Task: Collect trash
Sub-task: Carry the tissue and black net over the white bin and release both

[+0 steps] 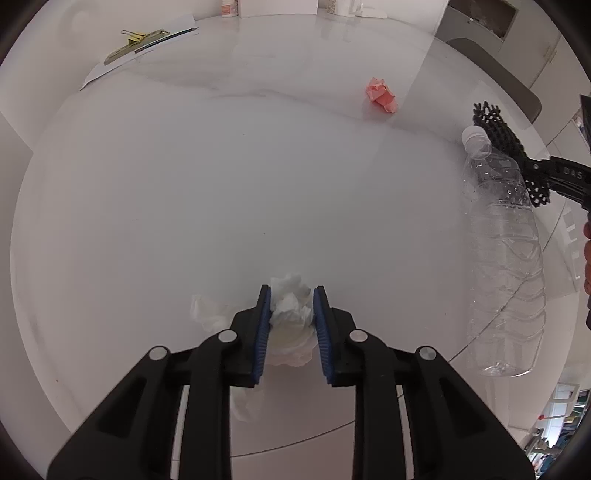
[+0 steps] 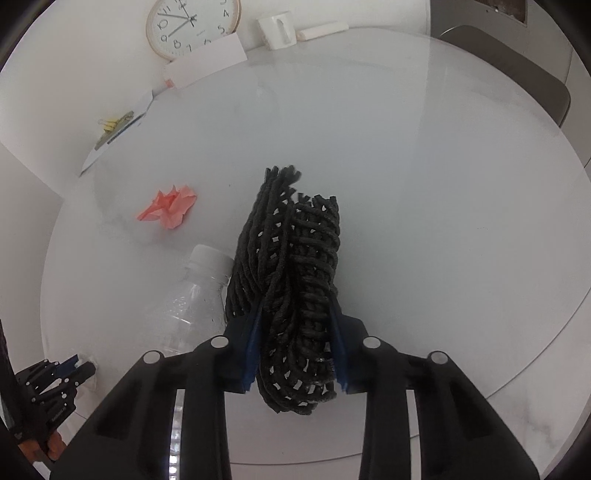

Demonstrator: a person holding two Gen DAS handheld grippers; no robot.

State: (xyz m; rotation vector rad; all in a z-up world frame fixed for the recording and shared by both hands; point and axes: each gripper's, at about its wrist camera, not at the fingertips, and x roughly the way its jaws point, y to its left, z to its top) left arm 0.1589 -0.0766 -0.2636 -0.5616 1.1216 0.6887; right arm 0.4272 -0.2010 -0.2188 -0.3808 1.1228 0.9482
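My left gripper [image 1: 291,299] is shut on a crumpled white tissue [image 1: 290,314] just above the round white table [image 1: 184,184]. My right gripper [image 2: 295,314] is shut on a folded black mesh bag [image 2: 291,266], held over the table. It also shows in the left wrist view [image 1: 502,147] at the right. A clear empty plastic bottle [image 1: 506,251] with a white cap lies under the bag, also in the right wrist view [image 2: 192,295]. A crumpled pink paper [image 1: 382,95] lies farther back, also in the right wrist view [image 2: 168,208].
A paper sheet with a gold binder clip [image 1: 138,40] lies at the table's far left. A wall clock [image 2: 192,26], a white mug [image 2: 277,29] and a card [image 2: 207,61] stand at the back. A grey chair [image 2: 517,62] is at the far right.
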